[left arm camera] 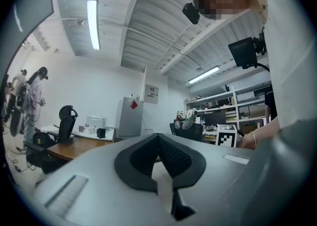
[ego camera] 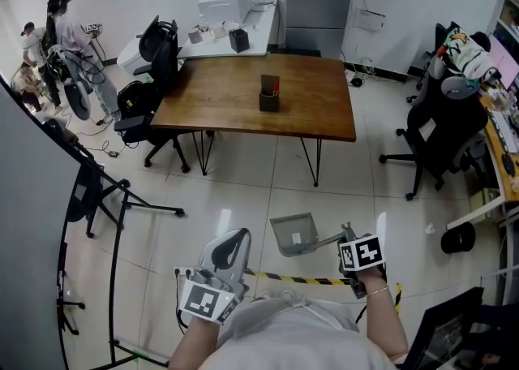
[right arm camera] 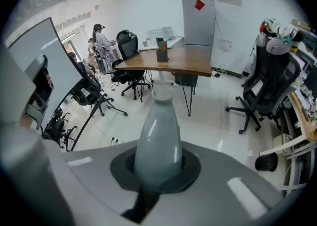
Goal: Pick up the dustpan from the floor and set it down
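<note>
The grey dustpan (ego camera: pixel 293 234) hangs low over the tiled floor in the head view, its pan tilted toward me. Its handle (ego camera: pixel 328 239) runs right into my right gripper (ego camera: pixel 349 245), which is shut on it. In the right gripper view only the rounded grey handle (right arm camera: pixel 157 136) shows, sticking out past the right gripper (right arm camera: pixel 158 166) toward the floor; the pan is hidden there. My left gripper (ego camera: pixel 229 243) is held apart to the left of the dustpan, pointing level. In the left gripper view the left gripper (left arm camera: pixel 159 143) has its dark pads meeting with nothing in them.
A wooden table (ego camera: pixel 316 113) with a dark holder (ego camera: pixel 269 94) stands ahead. Black office chairs stand left (ego camera: pixel 154 76) and right (ego camera: pixel 438 129). A stand's legs (ego camera: pixel 122 198) spread at left. Yellow-black tape (ego camera: pixel 300 281) crosses the floor by my feet. People (ego camera: pixel 69 36) stand far left.
</note>
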A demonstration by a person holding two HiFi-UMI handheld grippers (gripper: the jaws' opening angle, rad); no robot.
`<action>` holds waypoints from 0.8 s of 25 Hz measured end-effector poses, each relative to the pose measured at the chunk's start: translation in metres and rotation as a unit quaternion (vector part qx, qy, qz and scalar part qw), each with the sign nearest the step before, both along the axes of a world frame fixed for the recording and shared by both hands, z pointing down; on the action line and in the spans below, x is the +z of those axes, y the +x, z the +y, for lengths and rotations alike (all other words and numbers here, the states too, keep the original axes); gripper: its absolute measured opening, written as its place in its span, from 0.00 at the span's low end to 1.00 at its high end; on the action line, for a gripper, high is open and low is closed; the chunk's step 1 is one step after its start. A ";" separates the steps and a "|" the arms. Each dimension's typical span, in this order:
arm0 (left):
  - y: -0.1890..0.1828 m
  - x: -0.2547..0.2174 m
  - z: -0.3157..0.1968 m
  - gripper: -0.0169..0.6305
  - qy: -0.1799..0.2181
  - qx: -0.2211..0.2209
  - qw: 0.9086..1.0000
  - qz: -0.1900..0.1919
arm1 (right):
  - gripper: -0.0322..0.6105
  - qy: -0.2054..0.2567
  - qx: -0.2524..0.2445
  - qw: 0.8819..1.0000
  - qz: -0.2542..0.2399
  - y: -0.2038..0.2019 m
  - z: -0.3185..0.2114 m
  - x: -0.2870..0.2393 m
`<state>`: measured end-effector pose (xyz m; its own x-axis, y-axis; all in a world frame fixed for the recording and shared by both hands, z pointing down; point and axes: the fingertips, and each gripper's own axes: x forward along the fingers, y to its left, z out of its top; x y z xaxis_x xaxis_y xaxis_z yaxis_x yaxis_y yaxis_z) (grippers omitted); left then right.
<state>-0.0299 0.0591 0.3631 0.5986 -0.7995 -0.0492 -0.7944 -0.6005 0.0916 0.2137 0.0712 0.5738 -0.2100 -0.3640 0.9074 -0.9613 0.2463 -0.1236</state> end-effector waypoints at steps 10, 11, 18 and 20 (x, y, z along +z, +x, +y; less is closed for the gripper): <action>-0.004 0.022 -0.015 0.05 -0.018 -0.015 1.000 -0.017 | 0.05 0.001 -0.013 1.000 -0.004 0.005 -0.018 0.009; -0.007 0.026 -0.020 0.05 -0.024 -0.018 0.999 -0.016 | 0.05 -0.001 -0.013 1.000 -0.003 0.005 -0.023 0.013; -0.029 0.045 -0.087 0.05 -0.046 -0.008 0.999 -0.013 | 0.05 -0.035 0.000 0.999 0.013 -0.004 -0.077 0.040; -0.037 0.045 -0.116 0.05 -0.048 0.004 0.999 -0.008 | 0.05 -0.045 0.010 0.999 0.017 -0.011 -0.095 0.046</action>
<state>-0.0669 -0.0572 0.4079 0.6053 -0.7952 0.0368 -0.7912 -0.5959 0.1372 0.2031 -0.0234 0.6195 -0.1713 -0.2849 0.9431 -0.9701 0.2158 -0.1111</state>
